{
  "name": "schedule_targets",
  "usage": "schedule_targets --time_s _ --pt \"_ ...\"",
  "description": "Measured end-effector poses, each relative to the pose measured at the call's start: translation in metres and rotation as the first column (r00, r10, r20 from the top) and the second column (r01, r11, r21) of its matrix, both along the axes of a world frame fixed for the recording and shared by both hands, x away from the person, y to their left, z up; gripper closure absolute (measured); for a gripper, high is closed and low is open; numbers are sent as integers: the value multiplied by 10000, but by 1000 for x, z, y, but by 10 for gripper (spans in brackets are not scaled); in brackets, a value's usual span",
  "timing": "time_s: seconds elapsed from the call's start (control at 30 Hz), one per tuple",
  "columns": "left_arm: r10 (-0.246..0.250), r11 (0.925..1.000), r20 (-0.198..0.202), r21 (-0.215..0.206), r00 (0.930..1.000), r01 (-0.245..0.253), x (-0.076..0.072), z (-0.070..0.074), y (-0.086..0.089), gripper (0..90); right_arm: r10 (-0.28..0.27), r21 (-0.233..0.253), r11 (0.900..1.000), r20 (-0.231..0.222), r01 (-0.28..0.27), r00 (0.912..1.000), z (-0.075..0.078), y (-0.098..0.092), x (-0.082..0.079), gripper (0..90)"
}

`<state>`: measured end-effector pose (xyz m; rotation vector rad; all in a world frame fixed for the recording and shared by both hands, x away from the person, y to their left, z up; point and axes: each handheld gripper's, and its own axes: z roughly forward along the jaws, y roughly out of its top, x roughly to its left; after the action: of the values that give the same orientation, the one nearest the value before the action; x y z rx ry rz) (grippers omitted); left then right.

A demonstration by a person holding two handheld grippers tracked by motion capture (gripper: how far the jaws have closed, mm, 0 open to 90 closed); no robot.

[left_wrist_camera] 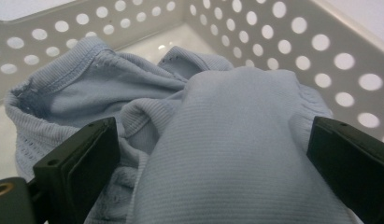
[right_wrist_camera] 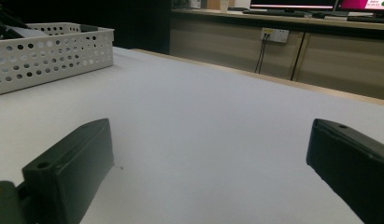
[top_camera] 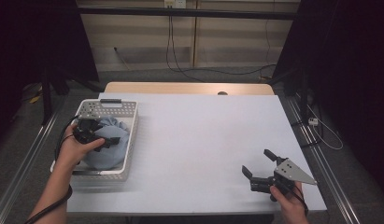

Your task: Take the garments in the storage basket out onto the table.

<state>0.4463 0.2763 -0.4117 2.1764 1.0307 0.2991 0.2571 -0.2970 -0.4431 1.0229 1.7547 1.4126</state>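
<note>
**Left gripper over the cloth in the basket**

The whole thing turns on the left gripper [top_camera: 102, 140]: it hangs right over the light blue cloth [top_camera: 105, 147], which sits bunched up inside the white perforated basket [top_camera: 132, 122] on the table's left side. In the left gripper view the jaws stand wide apart, one on each side of a raised fold of cloth [left_wrist_camera: 236, 140], nothing pinched yet. So the cloth lies straight ahead, between the jaws. No real long axis, it's just a crumpled heap.

The right gripper [top_camera: 259, 165] is well apart, near the front right corner, jaws spread wide and holding nothing. Left is clearly the nearer one, so I'd guess it just closes on that fold.

Table [top_camera: 203, 140] is plain white and bare otherwise. Behind it there are wood panels, dangling cables and dark curtains.
</note>
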Motion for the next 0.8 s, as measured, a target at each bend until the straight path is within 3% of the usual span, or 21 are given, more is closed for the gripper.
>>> schedule_targets --time_s 0.17,0.37,0.43,0.53,0.8 --pt "-351 9993 -238 121 9991 354 -2 0 2 35 55 23 10000 16 -55 10000 0 1 0 1" --pt "-198 9997 -996 105 9948 210 -1 -12 2 26 59 24 10000 28 -59 10000 0 1 0 1" --pt "-312 9991 -1090 243 9935 340 0 -15 -1 18 66 15 10000 18 -66 10000 1 1 -1 1" --pt "-194 9982 -1610 534 9868 283 1 -20 -5 15 55 18 10000 41 -55 10000 1 1 -1 1" --pt "-335 9961 -1482 761 9884 452 0 -27 -8 0 93 20 10000 50 -93 9999 1 1 -1 1"
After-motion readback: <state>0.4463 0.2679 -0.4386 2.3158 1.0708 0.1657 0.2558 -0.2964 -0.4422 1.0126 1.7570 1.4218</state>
